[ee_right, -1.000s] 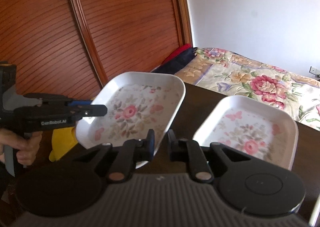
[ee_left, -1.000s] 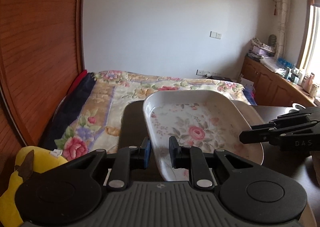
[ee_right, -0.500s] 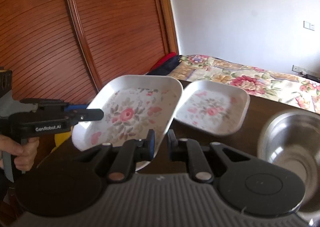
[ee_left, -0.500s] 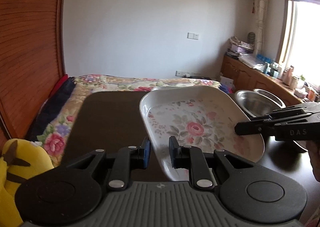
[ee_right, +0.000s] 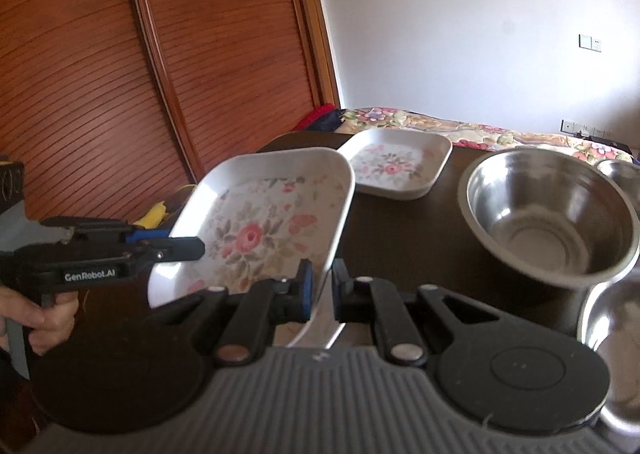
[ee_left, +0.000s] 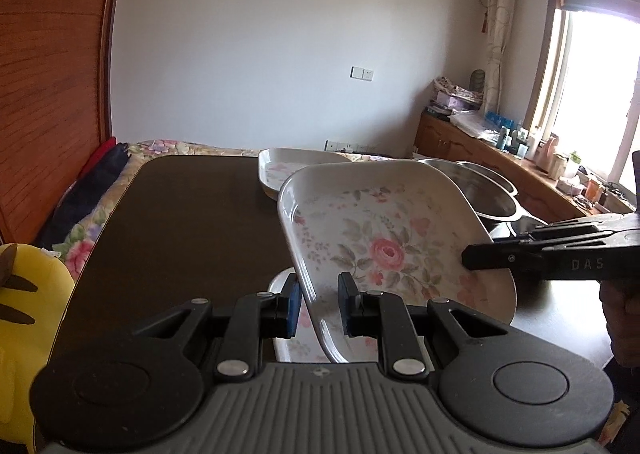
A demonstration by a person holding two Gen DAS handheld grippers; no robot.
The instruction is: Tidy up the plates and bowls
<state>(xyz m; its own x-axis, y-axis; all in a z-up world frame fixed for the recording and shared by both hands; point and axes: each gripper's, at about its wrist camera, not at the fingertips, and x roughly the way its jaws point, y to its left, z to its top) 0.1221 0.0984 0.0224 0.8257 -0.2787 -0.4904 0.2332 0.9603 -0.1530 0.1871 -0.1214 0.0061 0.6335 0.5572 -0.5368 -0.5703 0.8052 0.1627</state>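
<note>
Floral plate held off the counter by both grippers, one on each rim.

The floral plate (ee_left: 394, 250) is rigid, glazed and likely brittle and slick, so the raised rim is the sound place to grip. The left gripper (ee_left: 318, 304) has its jaws nearly closed, pinching the plate's near rim between them. The right gripper (ee_right: 320, 288) likewise has its jaws narrowed onto the opposite rim; contact on its right pad is partly hidden, so probably firm. The plate hangs tilted above the counter (ee_left: 180, 222). A second plate (ee_right: 396, 168) lies ahead of the right jaws, a steel bowl (ee_right: 548, 210) to their right. Another plate (ee_left: 292, 338) seems to lie beneath the left jaws.
</note>
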